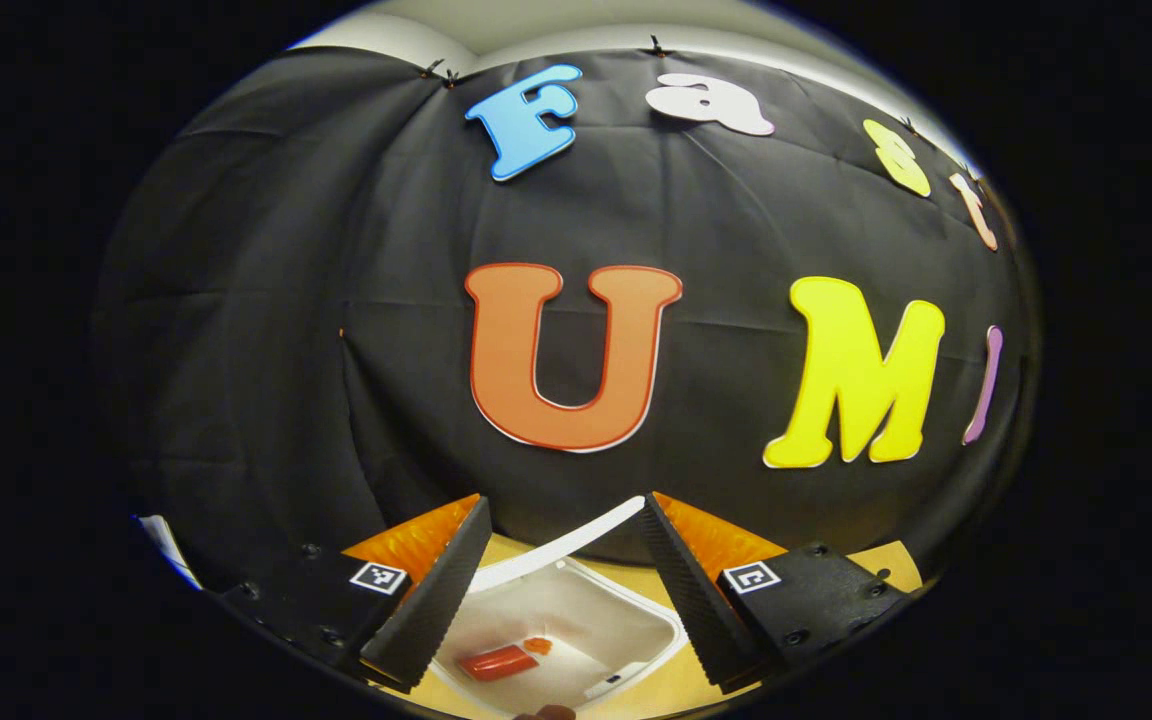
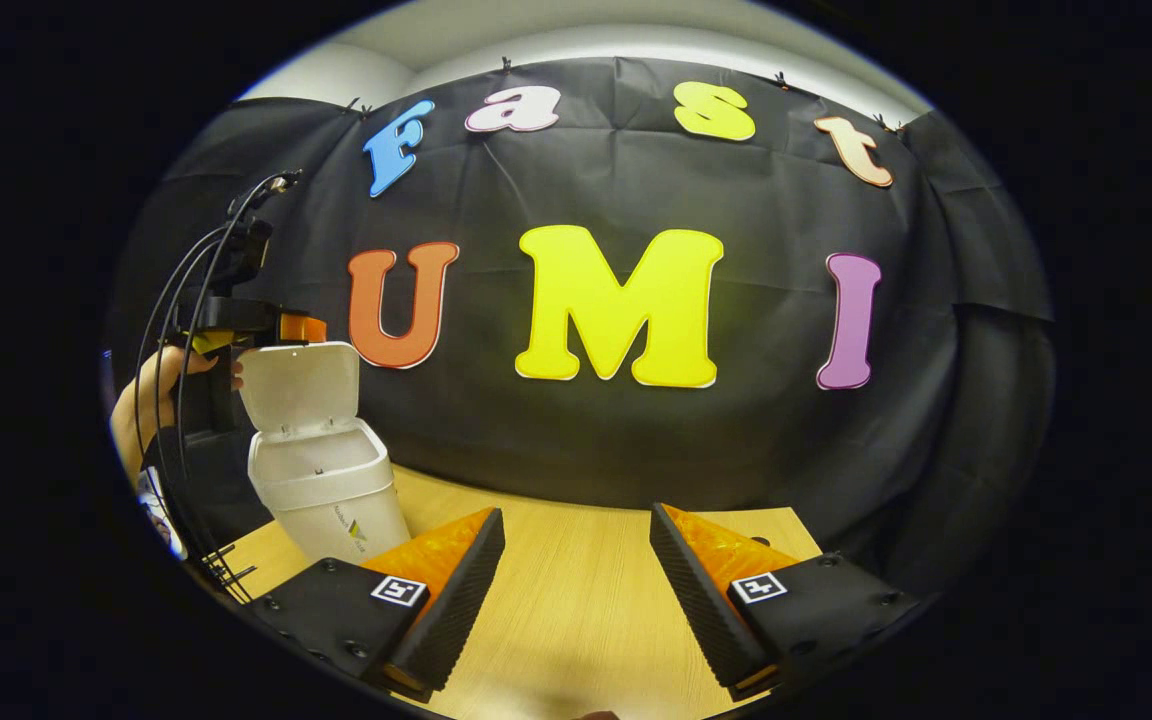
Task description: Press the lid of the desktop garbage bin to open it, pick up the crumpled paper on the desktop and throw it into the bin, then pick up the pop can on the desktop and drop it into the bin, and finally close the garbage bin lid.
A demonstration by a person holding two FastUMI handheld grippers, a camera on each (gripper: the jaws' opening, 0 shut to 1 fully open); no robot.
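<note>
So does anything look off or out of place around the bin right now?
Nothing stands out. The bin stands upright on the table with its lid swung up. Seen from above, the pop can lies on its side at the bottom. Both grippers are open and hold nothing.

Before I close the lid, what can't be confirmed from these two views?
- Crumpled paper: in the left gripper view, the left gripper fingers cover part of the white plastic bin's inside, where an orange-red can lies.
- Bin contents: in the right gripper view, the bin wall hides them; the white lid stands open.
</note>
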